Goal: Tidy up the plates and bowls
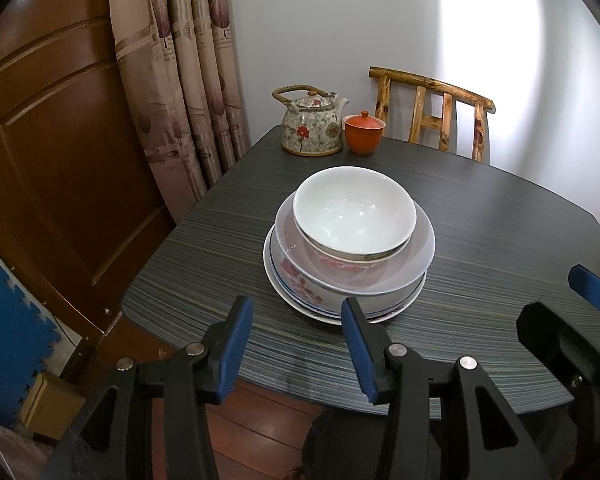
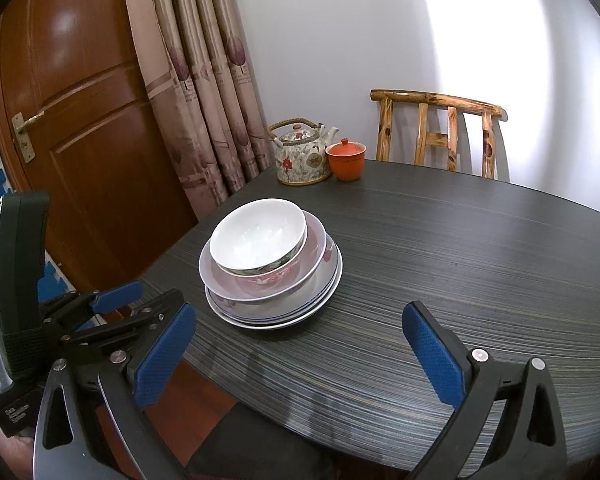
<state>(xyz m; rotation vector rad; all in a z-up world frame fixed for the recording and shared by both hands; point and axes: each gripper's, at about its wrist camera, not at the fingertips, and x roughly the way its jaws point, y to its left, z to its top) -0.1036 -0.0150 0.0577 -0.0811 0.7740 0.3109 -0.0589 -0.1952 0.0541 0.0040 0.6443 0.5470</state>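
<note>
A stack of dishes stands on the dark striped table (image 1: 480, 216). A white bowl (image 1: 354, 210) sits on top, inside a red-patterned bowl (image 1: 342, 266), inside a wide floral bowl (image 1: 300, 280), on blue-rimmed plates (image 1: 288, 300). The stack also shows in the right wrist view, with the white bowl (image 2: 258, 234) above the plates (image 2: 284, 316). My left gripper (image 1: 296, 326) is open and empty, just in front of the stack. My right gripper (image 2: 300, 344) is open and empty, near the table's front edge, right of the stack.
A floral teapot (image 1: 312, 128) and a lidded red cup (image 1: 363, 133) stand at the table's far edge. A wooden chair (image 1: 436, 114) is behind the table. A wooden door (image 2: 80, 120) and curtains (image 2: 204, 80) are at the left.
</note>
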